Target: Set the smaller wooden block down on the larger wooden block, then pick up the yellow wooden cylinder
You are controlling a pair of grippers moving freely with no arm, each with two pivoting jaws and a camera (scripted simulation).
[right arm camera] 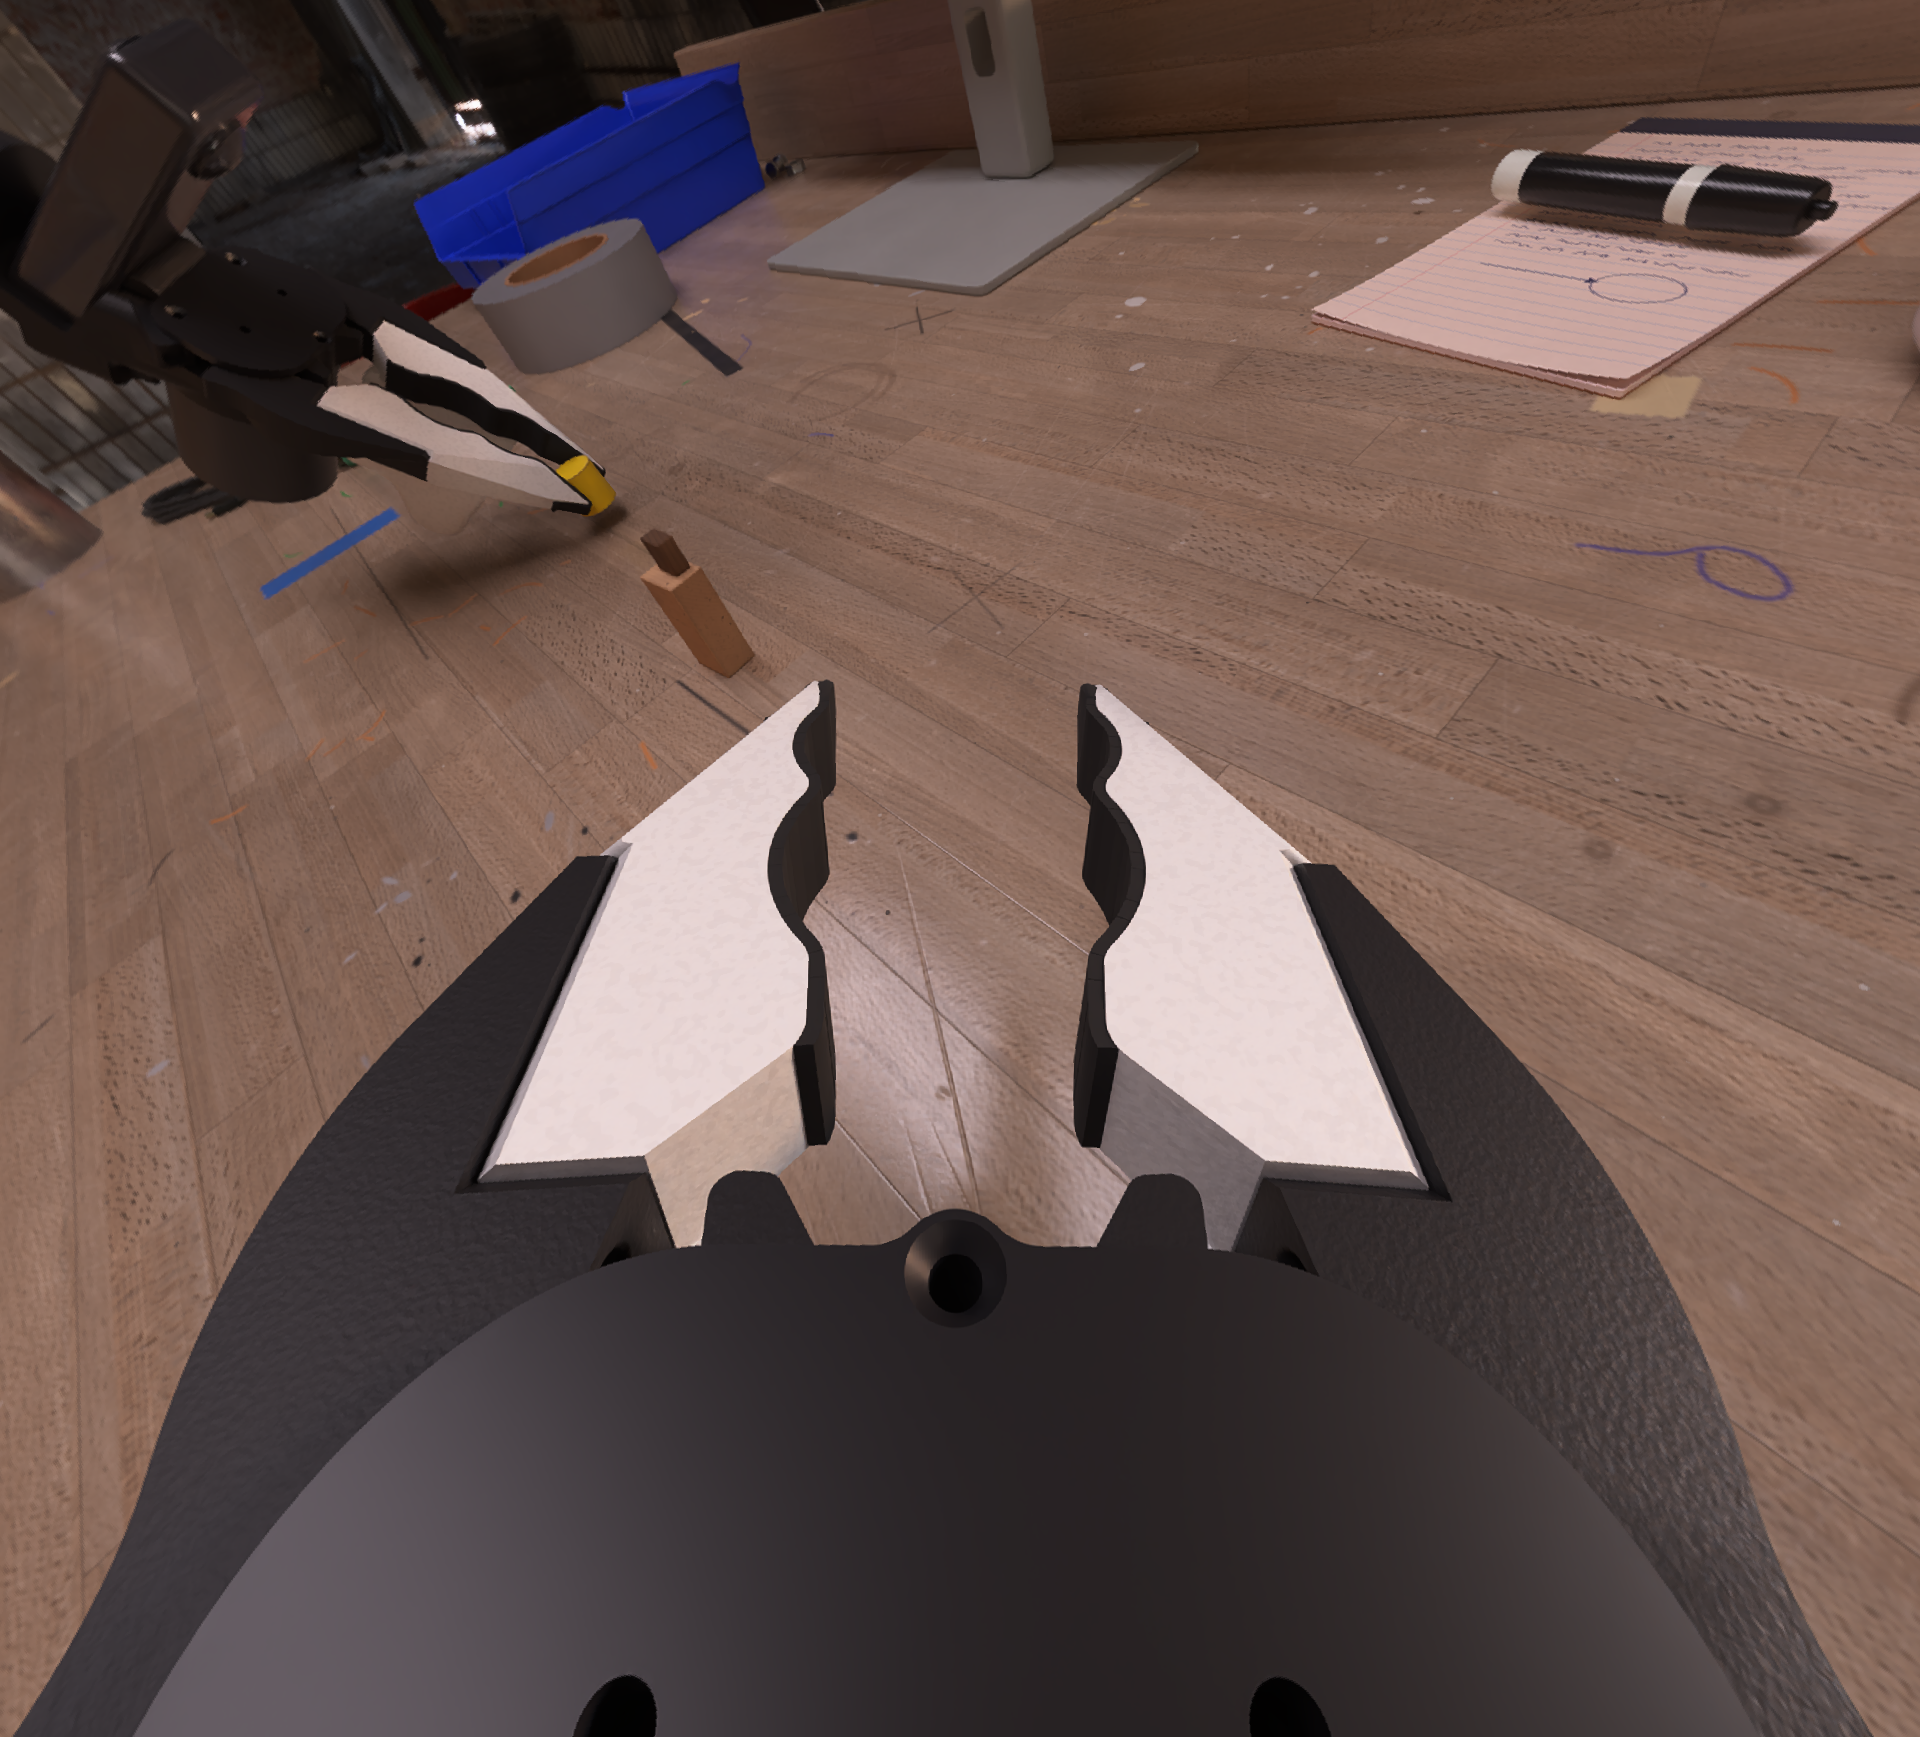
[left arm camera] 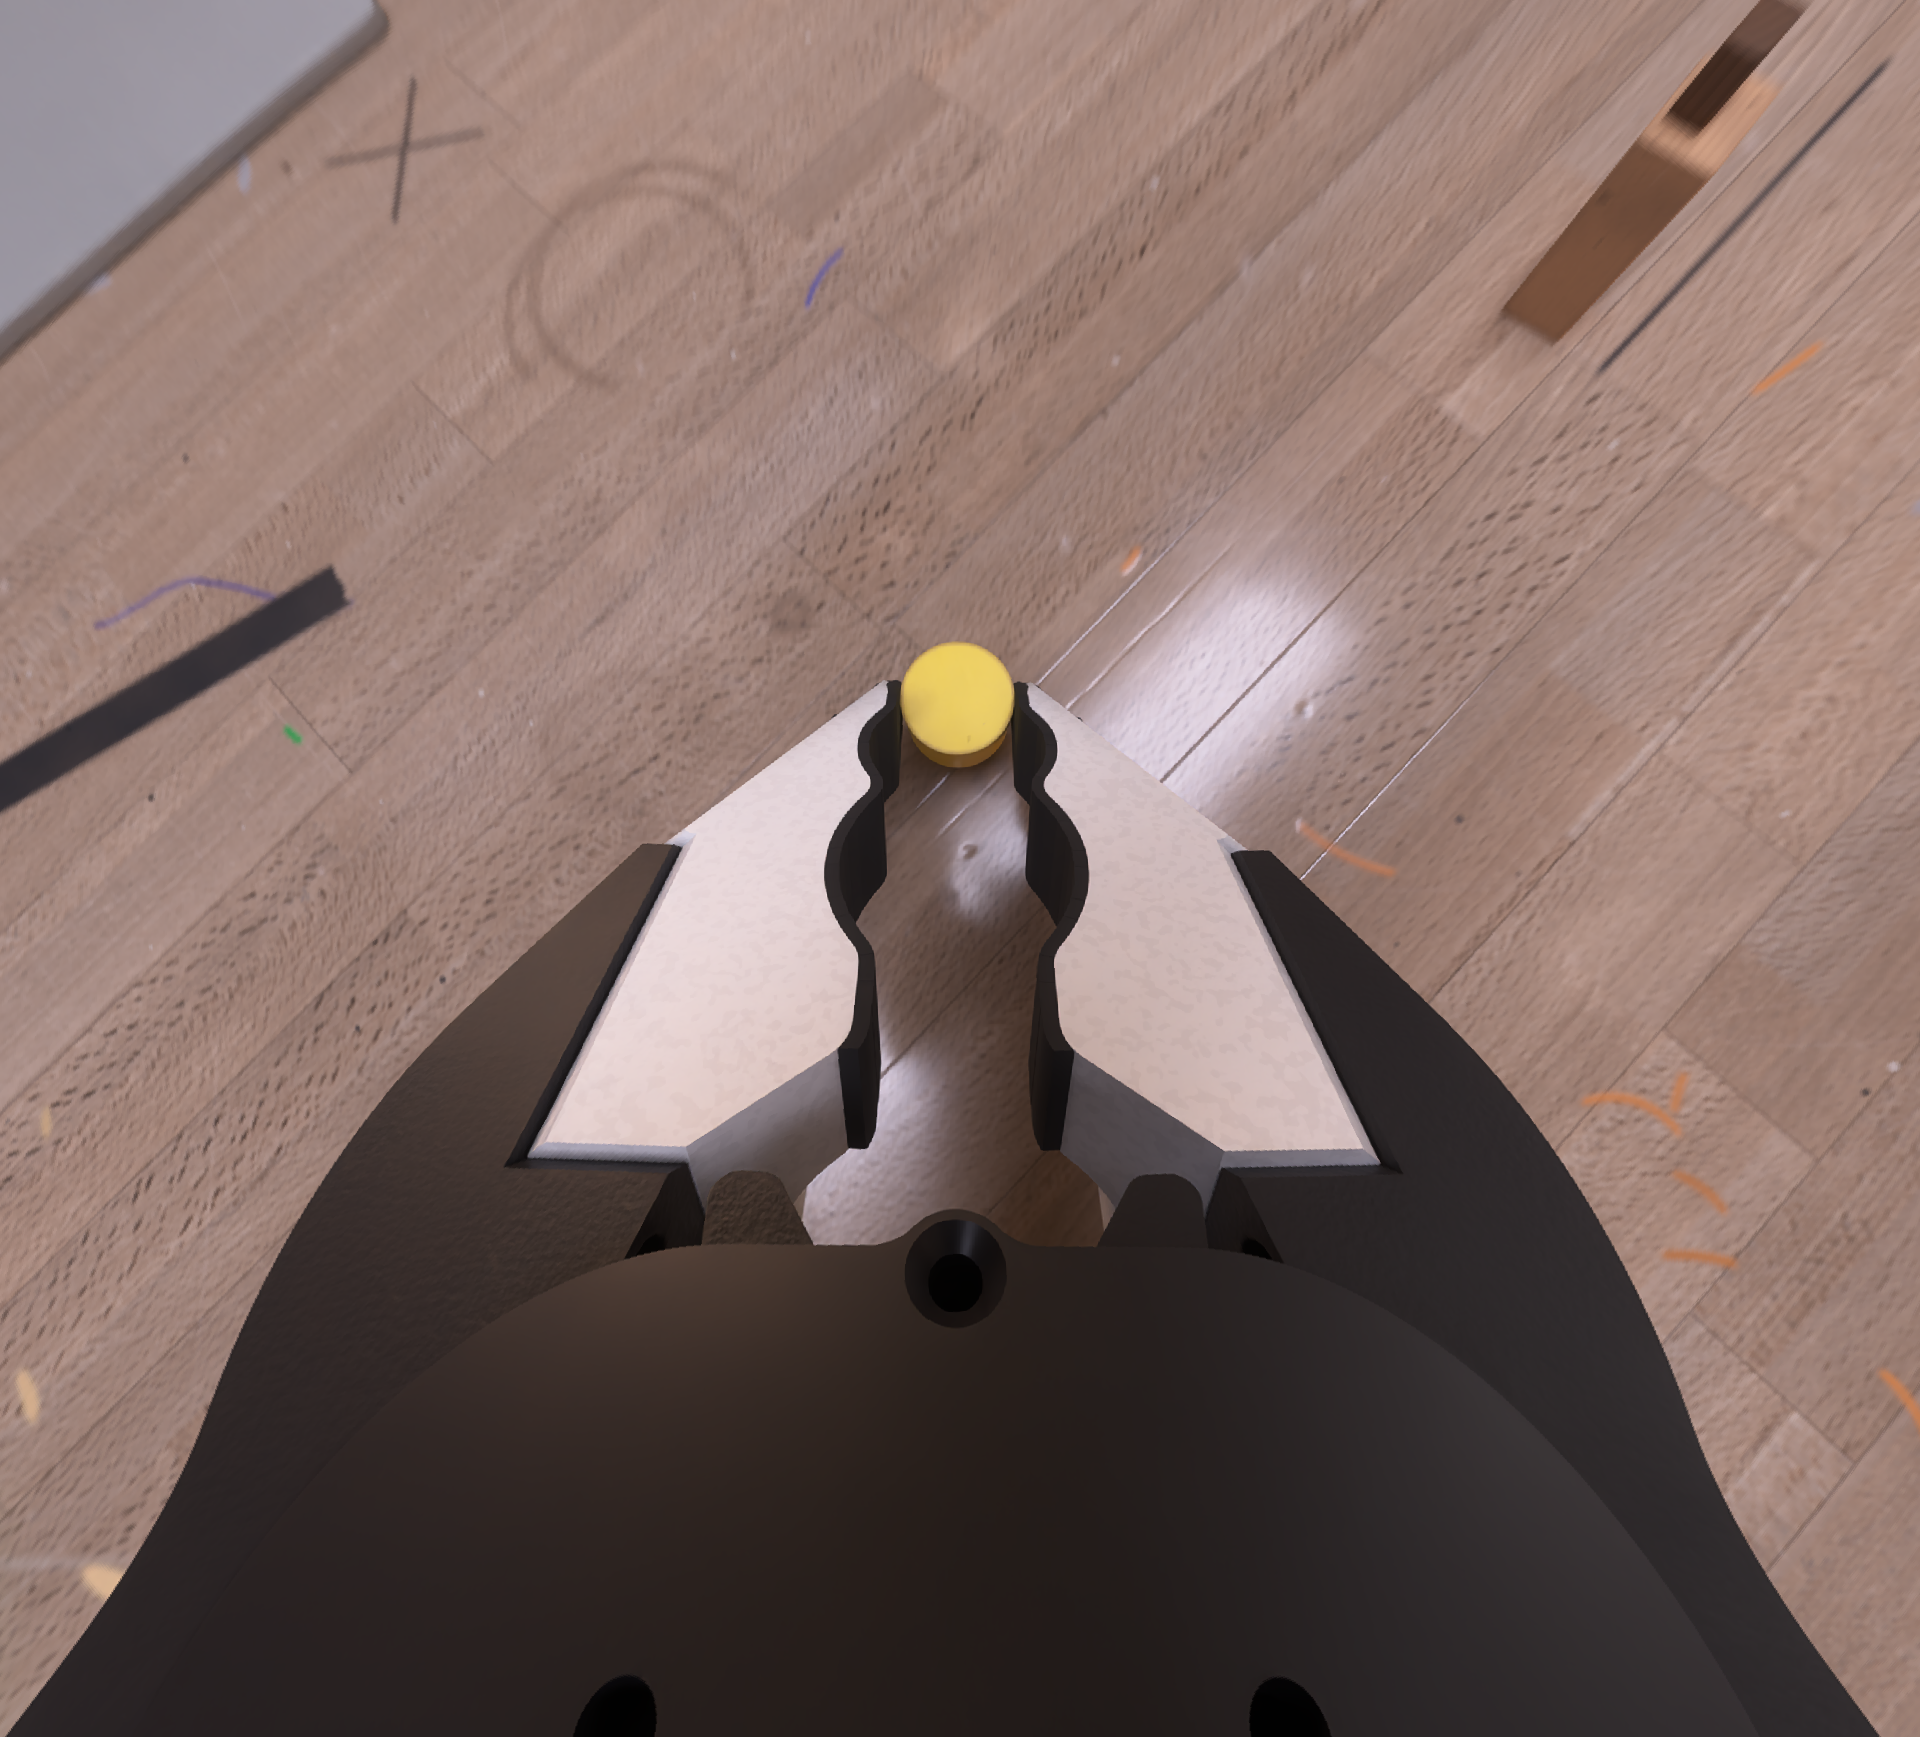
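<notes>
Both grippers differ: the right gripper (right arm camera: 956,700) hovers with its jaws apart and empty over the wooden tabletop (right arm camera: 1351,752), while the left gripper (left arm camera: 956,711) is clamped at its very tips on the yellow wooden cylinder (left arm camera: 956,700), held clear above the surface. Only the right wrist view shows the grey monitor stand (right arm camera: 997,129), blue bin (right arm camera: 613,160), lined notepad (right arm camera: 1621,274) bearing a black marker (right arm camera: 1662,196), and grey tape roll (right arm camera: 577,290). That view also shows the larger wooden block (right arm camera: 707,617) with the smaller wooden block (right arm camera: 665,553) resting on its far end, just beside the lifted cylinder, whereas the left wrist view sees the blocks only at its upper right.
</notes>
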